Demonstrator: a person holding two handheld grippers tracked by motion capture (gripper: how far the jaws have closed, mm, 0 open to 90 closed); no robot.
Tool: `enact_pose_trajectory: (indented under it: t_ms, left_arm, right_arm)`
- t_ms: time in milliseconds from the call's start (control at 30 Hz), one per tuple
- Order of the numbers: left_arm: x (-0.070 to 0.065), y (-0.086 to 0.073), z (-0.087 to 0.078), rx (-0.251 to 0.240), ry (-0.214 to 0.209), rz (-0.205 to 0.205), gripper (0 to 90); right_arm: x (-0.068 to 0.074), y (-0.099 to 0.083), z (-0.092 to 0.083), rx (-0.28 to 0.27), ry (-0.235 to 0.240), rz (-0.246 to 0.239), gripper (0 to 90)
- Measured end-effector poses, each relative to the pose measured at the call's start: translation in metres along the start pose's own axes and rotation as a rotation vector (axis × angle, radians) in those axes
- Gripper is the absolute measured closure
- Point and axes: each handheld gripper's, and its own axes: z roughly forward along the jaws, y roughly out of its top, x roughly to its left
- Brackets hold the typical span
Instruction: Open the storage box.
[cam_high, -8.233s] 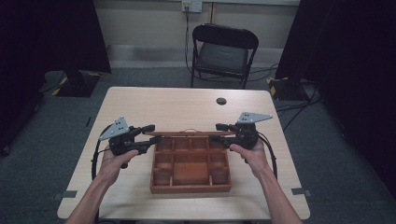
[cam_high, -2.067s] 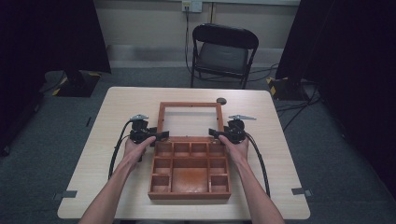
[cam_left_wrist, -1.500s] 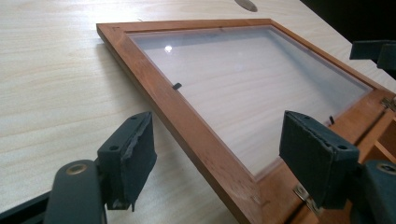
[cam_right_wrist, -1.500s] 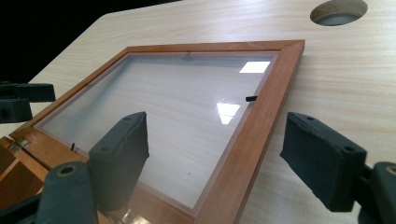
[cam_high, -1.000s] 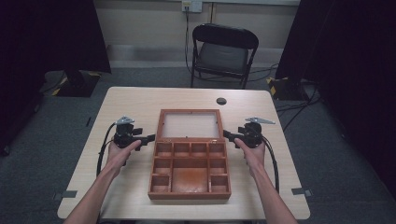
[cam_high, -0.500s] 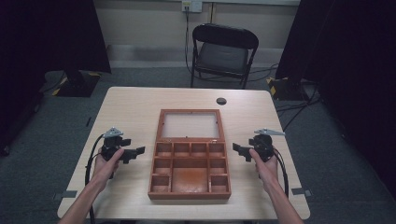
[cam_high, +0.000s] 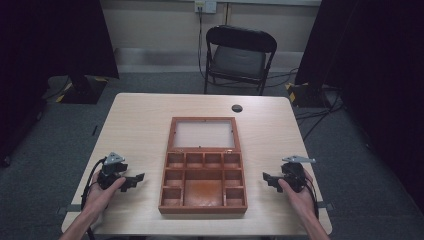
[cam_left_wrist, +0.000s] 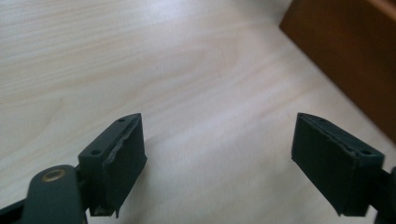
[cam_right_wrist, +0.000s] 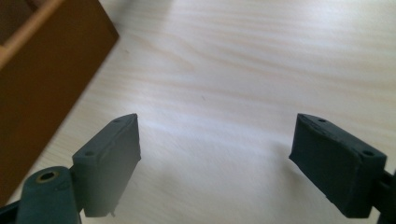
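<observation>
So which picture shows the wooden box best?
The high view: the whole wooden box lies open on the table, lid flat, compartments visible. The left gripper view and the right gripper view catch just a blurred side wall.

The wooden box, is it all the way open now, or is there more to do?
Done: the wooden box sits open, its lid laid flat on the table behind the compartments. In hand: nothing. The left gripper and right gripper rest apart from the box, jaws open and empty. Left: nothing obvious; the compartments look empty.
</observation>
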Motion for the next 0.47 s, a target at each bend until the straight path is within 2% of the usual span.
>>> enact_pose_trajectory:
  t_ms: [33,67,100,133,167,200,233,333,467]
  left_arm:
    - [-0.003,-0.003,0.000,0.014,0.029,0.027,17.0]
    - [-0.003,-0.006,0.002,0.023,0.030,0.038,16.9]
    - [-0.003,-0.006,0.002,0.023,0.030,0.038,15.6]
    - [-0.003,-0.008,0.002,0.007,0.046,0.057,14.7]
    - [-0.003,-0.009,0.002,0.000,0.044,0.051,14.7]
    - [-0.004,-0.011,0.002,-0.013,0.052,0.047,14.2]
    - [-0.005,-0.013,0.003,-0.034,0.054,0.037,13.4]
    - [-0.005,-0.013,0.003,-0.033,0.054,0.038,13.1]
    - [-0.005,-0.012,0.004,-0.029,0.052,0.034,11.7]
  right_arm:
    - [-0.001,-0.007,0.000,0.016,-0.026,-0.019,14.8]
    - [-0.001,-0.009,0.001,0.027,-0.037,-0.023,14.6]
    - [-0.001,-0.012,0.002,0.022,-0.056,-0.030,14.5]
    - [0.000,-0.013,0.003,0.009,-0.074,-0.030,14.4]
    - [0.000,-0.013,0.003,0.009,-0.074,-0.030,14.4]
    - [0.002,-0.018,0.006,-0.030,-0.117,-0.068,12.4]
    - [0.002,-0.020,0.007,-0.047,-0.116,-0.063,12.0]
    - [0.001,-0.020,0.007,-0.049,-0.131,-0.045,11.9]
    - [0.001,-0.020,0.007,-0.048,-0.133,-0.045,11.4]
